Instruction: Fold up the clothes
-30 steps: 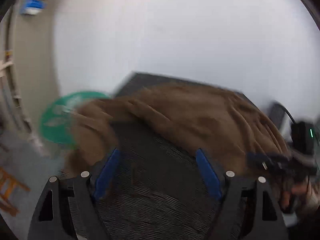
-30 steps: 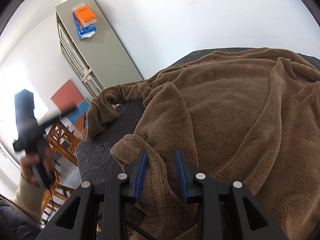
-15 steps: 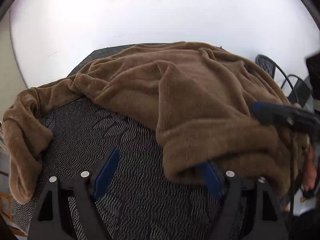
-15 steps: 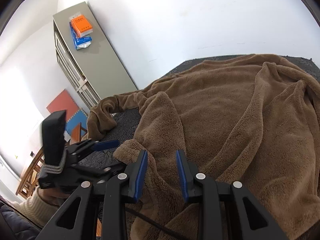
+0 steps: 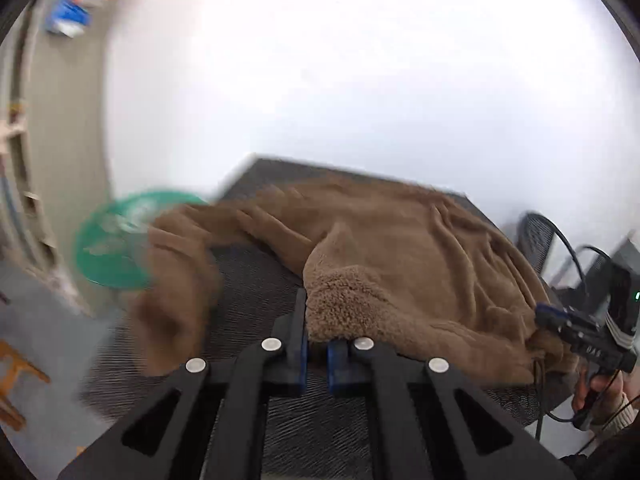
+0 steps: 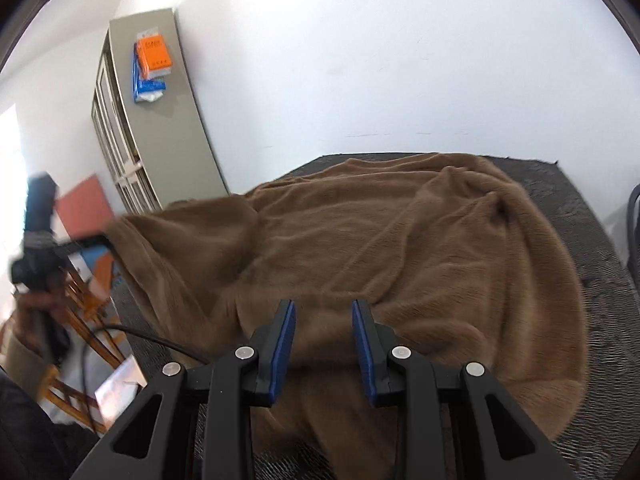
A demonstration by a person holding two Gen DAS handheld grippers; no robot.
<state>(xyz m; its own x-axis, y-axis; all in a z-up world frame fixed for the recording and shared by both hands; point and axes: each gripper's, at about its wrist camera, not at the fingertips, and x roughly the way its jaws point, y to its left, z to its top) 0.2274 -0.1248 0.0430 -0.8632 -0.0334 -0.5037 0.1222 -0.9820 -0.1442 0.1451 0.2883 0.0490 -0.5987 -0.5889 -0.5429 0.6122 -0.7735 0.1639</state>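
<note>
Nearest in the left wrist view, the left gripper (image 5: 316,346) is seen w/ blue pads just drawn together, clenched on a fluffy edge of the brown fleece garment (image 5: 400,256) at the near edge of the dark woven table (image 5: 256,268). In the right wrist view, the right gripper (image 6: 324,334) is shown w/ pads partly apart and a bunched fold of fleece grasped between them; beyond, the garment is spread over most of the table, one part draped off the left edge. Farthest back, a grey cabinet (image 6: 160,120) is set against the white wall (image 6: 380,60).
</note>
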